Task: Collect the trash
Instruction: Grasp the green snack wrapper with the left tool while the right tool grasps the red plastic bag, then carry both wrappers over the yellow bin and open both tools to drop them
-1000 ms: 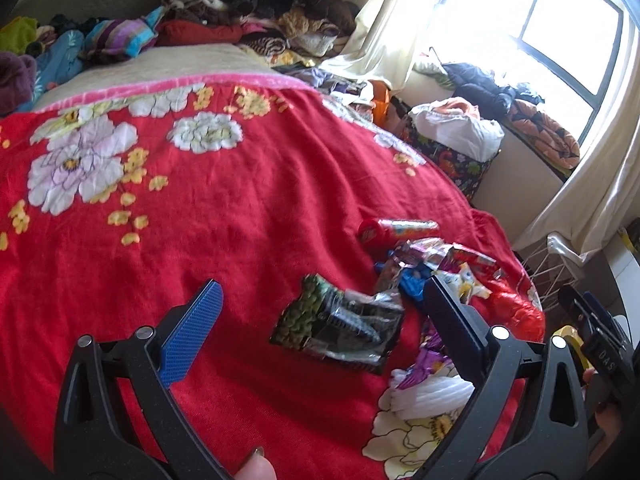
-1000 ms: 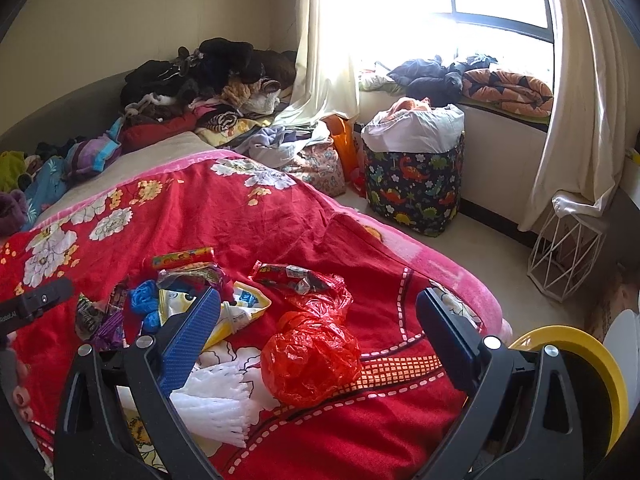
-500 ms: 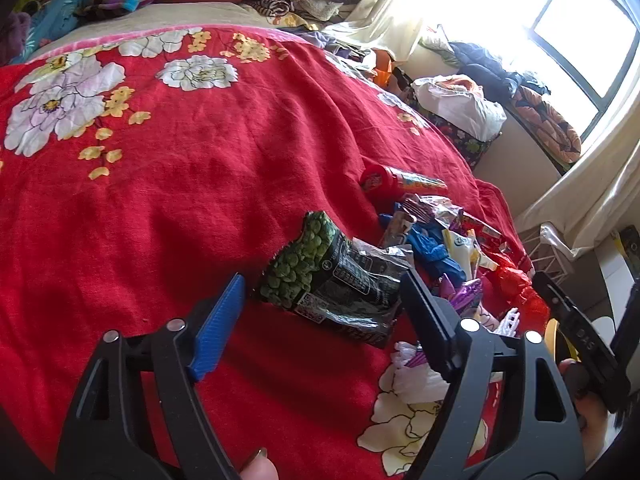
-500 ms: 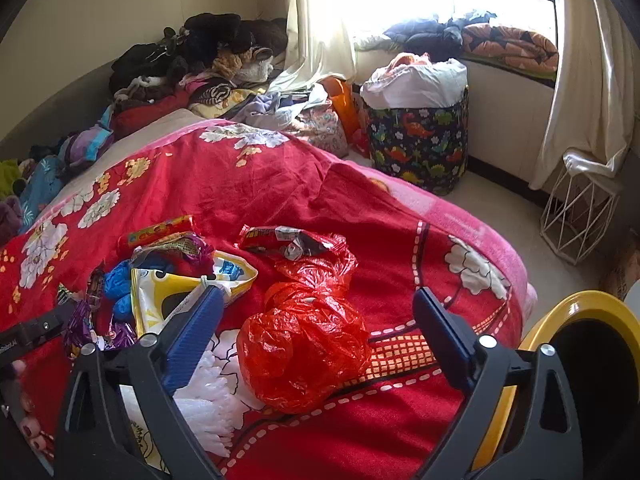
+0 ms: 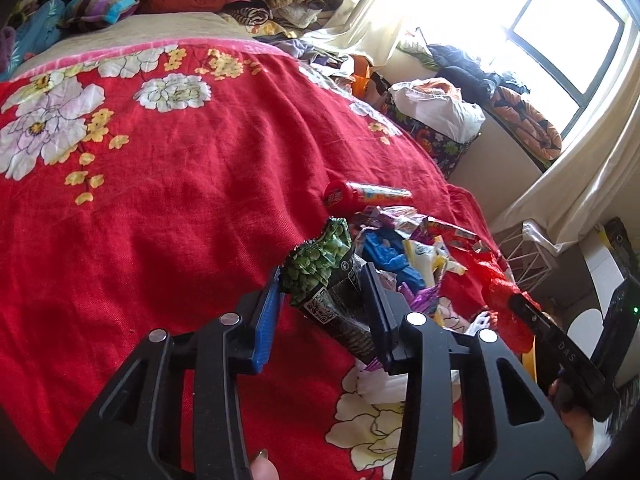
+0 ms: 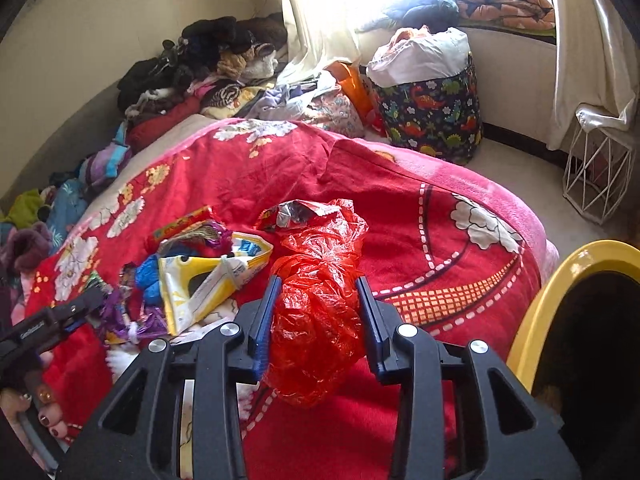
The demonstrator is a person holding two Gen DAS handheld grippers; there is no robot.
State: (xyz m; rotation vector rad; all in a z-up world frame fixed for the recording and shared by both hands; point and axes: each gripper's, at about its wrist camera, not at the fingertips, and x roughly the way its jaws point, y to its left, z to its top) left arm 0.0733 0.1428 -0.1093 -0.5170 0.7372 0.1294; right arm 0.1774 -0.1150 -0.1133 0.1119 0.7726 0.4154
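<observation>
both claws [image 5: 322, 280] [image 6: 316, 288] tight on trash

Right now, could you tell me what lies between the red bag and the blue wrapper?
In the right wrist view, a yellow-and-white packet lies between the red bag and the blue wrapper.

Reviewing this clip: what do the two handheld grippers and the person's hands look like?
Both the left gripper and the right gripper are black plastic frames with triangular cutouts and silver rivets. Each has one bright blue ribbed finger pad and a darker navy one. White lettering marks their sides. The left hand has dark red nail polish. No cables or sleeves show.
</observation>
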